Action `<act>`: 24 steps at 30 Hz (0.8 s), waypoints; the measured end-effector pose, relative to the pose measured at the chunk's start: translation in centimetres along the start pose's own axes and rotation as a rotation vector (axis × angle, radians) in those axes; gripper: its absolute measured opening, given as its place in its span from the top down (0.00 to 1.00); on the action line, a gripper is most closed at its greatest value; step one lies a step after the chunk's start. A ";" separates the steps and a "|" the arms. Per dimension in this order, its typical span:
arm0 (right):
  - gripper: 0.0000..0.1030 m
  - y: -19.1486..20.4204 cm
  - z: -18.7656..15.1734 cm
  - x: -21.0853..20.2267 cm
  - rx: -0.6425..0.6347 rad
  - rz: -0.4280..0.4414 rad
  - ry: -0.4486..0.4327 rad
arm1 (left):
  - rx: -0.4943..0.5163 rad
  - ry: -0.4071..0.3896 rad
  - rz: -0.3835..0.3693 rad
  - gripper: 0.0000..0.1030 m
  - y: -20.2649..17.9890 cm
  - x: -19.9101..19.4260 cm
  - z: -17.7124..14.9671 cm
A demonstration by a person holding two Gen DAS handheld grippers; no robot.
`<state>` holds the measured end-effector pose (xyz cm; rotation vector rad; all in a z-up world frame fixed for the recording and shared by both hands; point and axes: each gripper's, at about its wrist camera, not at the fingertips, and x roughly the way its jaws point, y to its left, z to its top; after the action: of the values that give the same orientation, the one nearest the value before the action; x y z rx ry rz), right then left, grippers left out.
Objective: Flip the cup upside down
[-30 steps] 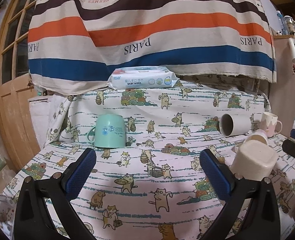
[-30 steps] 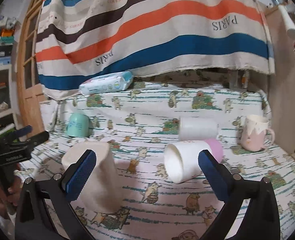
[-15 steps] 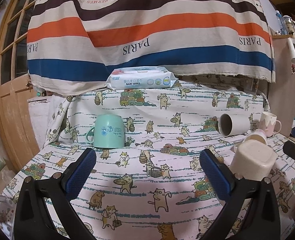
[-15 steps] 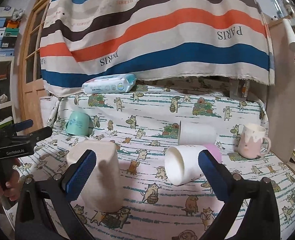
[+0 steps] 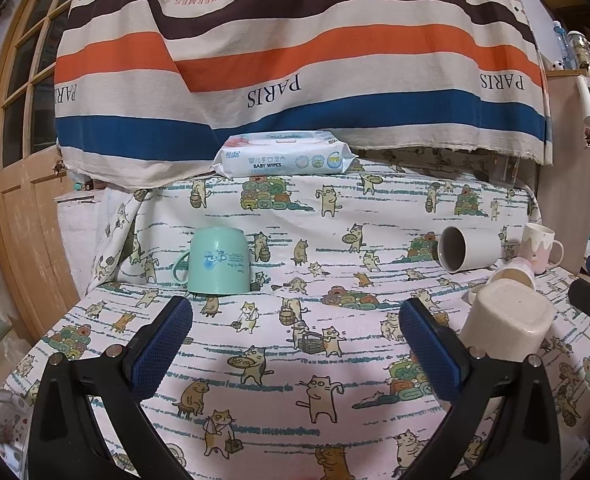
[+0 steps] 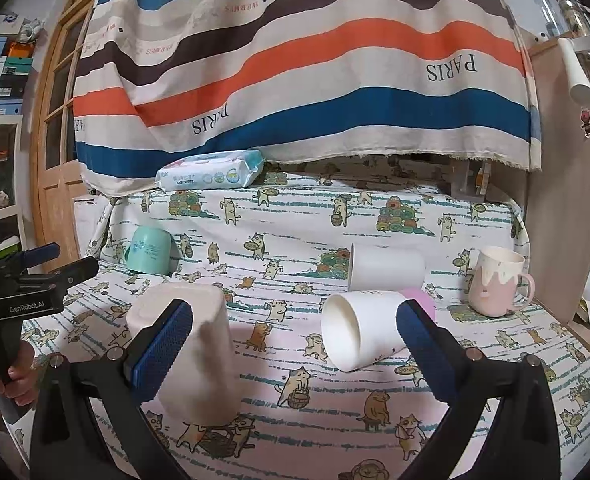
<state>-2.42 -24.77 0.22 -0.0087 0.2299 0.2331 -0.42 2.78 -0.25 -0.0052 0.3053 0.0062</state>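
A white and pink cup point(image 6: 369, 330) lies on its side on the cat-print cloth, mouth toward me, between the tips of my open, empty right gripper point(image 6: 295, 334); it also shows in the left wrist view point(image 5: 513, 276). A beige cup point(image 6: 191, 352) stands upside down by the right gripper's left finger and shows in the left wrist view point(image 5: 507, 326). A white cup point(image 6: 387, 268) lies on its side behind. A green mug point(image 5: 219, 260) stands upside down at the back left. My left gripper point(image 5: 295, 344) is open and empty over bare cloth.
A pink and cream mug point(image 6: 497, 282) stands upright at the right. A pack of baby wipes point(image 5: 283, 158) lies on the raised back ledge under a striped hanging cloth point(image 5: 295, 60). A wooden door point(image 5: 19, 160) is at the left, a cabinet side point(image 6: 555, 200) at the right.
The right gripper has pulled back and up a little, so the cups look slightly farther. The left gripper has barely moved. Both stay open.
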 end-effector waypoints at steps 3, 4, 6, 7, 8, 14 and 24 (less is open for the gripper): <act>0.00 0.0 0.0 0.0 0.000 0.000 -0.002 | 0.010 0.000 -0.011 0.00 -0.2 0.0 0.0; 0.00 0.0 0.1 0.0 0.001 -0.001 -0.003 | 0.011 0.000 -0.016 0.00 -0.3 -0.1 0.0; 0.00 -0.1 0.1 0.0 0.000 0.000 0.000 | 0.012 0.001 -0.019 0.00 -0.3 -0.1 0.0; 0.00 0.0 0.0 0.0 0.000 0.000 0.000 | 0.012 0.001 -0.018 0.00 -0.3 -0.1 0.0; 0.00 -0.1 0.1 0.0 0.000 0.000 0.001 | 0.011 0.003 -0.017 0.00 -0.3 -0.1 0.0; 0.00 -0.1 0.1 0.0 0.000 0.000 -0.001 | 0.008 0.016 -0.002 0.00 -0.3 0.2 0.0; 0.00 -0.1 0.1 0.0 0.000 0.000 -0.001 | 0.008 0.016 -0.001 0.00 -0.2 0.2 0.0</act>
<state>-2.43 -24.83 0.29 -0.0089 0.2286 0.2330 -0.23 2.56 -0.31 0.0021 0.3213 0.0040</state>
